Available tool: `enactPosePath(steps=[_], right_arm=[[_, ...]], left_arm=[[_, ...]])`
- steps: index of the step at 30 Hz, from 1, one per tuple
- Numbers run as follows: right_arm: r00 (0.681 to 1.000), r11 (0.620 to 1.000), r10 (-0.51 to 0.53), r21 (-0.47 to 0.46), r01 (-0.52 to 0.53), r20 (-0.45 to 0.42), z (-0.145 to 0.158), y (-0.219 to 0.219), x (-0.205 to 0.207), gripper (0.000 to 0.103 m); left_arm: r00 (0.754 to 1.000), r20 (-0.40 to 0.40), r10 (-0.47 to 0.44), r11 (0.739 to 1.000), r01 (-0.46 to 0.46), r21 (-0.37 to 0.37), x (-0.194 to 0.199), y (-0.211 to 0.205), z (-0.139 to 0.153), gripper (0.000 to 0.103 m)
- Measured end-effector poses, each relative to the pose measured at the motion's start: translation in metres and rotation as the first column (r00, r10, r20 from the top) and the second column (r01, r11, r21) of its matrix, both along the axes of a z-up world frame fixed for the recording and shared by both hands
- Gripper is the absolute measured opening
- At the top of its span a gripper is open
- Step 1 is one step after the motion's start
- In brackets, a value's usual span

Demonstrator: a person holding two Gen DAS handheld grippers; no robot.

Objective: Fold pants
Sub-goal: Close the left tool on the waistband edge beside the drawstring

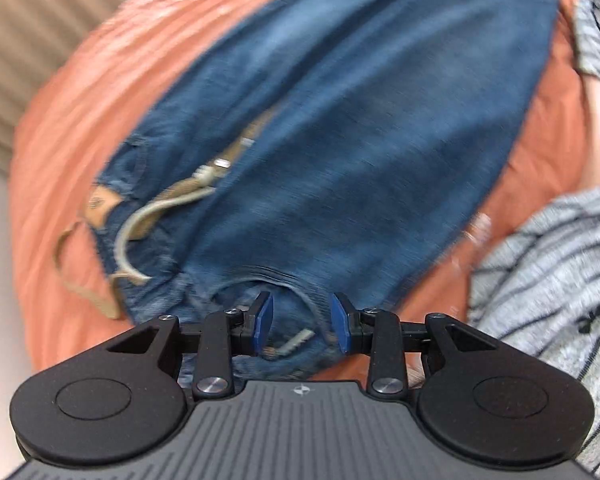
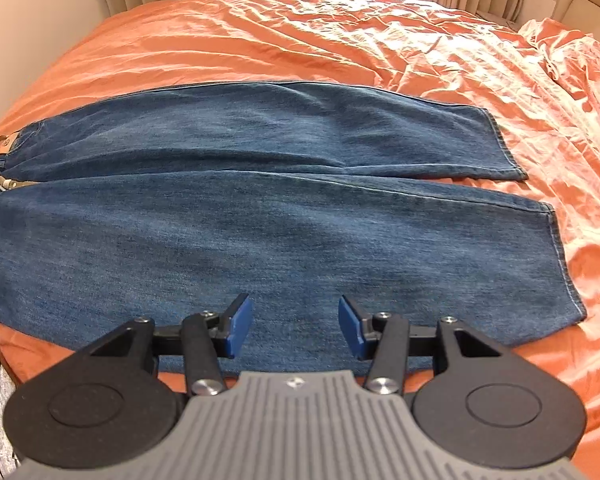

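Jeans (image 2: 260,216) flat, legs side by side

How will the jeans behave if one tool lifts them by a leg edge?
The jeans lie limp and creased on the orange sheet, so they will likely drape and sag, not hold shape. The denim looks thick, probably heavy. The loose belt may dangle.

The jeans (image 2: 268,216), blue faded denim, lie flat and unfolded across the bed with both legs side by side, hems to the right, waist to the left, where a tan cord (image 1: 140,224) and leather patch (image 1: 102,202) show.
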State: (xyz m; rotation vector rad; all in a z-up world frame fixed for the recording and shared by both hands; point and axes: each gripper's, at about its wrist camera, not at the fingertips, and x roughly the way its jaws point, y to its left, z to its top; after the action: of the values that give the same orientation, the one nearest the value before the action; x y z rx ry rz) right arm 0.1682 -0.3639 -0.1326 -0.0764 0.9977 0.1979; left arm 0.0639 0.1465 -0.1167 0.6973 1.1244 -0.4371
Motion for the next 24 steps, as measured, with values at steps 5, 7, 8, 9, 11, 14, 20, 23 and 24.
enactPosePath(steps=[5,7,8,9,11,14,20,23,24], right_arm=[[0.999,0.999,-0.049,-0.014,0.05,0.02,0.011,-0.024,-0.014,0.045],[0.997,0.997,-0.078,-0.004,0.078,0.019,0.014,-0.034,-0.018,0.045],[0.996,0.996,-0.092,-0.001,0.092,0.019,0.016,-0.04,-0.02,0.045],[0.994,0.995,-0.103,-0.001,0.103,0.019,0.017,-0.044,-0.022,0.045],[0.991,0.992,-0.128,-0.006,0.128,0.024,0.019,-0.054,-0.024,0.045],[0.985,0.986,-0.169,0.006,0.169,0.021,0.021,-0.068,-0.025,0.045],[0.97,0.968,-0.244,0.06,0.244,-0.008,0.019,-0.092,-0.021,0.045],[0.963,0.961,-0.269,0.06,0.269,-0.014,0.018,-0.103,-0.018,0.045],[0.961,0.959,-0.275,0.061,0.276,-0.016,0.018,-0.107,-0.017,0.045]], left_arm=[[0.987,-0.127,-0.1,0.993,0.107,0.053,0.0,-0.019,-0.024,0.036],[0.983,-0.147,-0.11,0.991,0.121,0.063,0.005,-0.025,-0.029,0.036],[0.98,-0.16,-0.118,0.989,0.13,0.066,0.008,-0.027,-0.031,0.036],[0.976,-0.175,-0.127,0.987,0.142,0.075,0.009,-0.029,-0.032,0.035],[0.968,-0.195,-0.161,0.978,0.182,0.096,0.012,-0.039,-0.039,0.033],[0.947,-0.248,-0.203,0.96,0.242,0.138,0.02,-0.055,-0.05,0.033],[0.89,-0.371,-0.266,0.902,0.365,0.229,0.032,-0.089,-0.073,0.033],[0.875,-0.392,-0.283,0.88,0.4,0.257,0.031,-0.109,-0.086,0.033],[0.875,-0.39,-0.285,0.877,0.403,0.262,0.03,-0.114,-0.09,0.033]])
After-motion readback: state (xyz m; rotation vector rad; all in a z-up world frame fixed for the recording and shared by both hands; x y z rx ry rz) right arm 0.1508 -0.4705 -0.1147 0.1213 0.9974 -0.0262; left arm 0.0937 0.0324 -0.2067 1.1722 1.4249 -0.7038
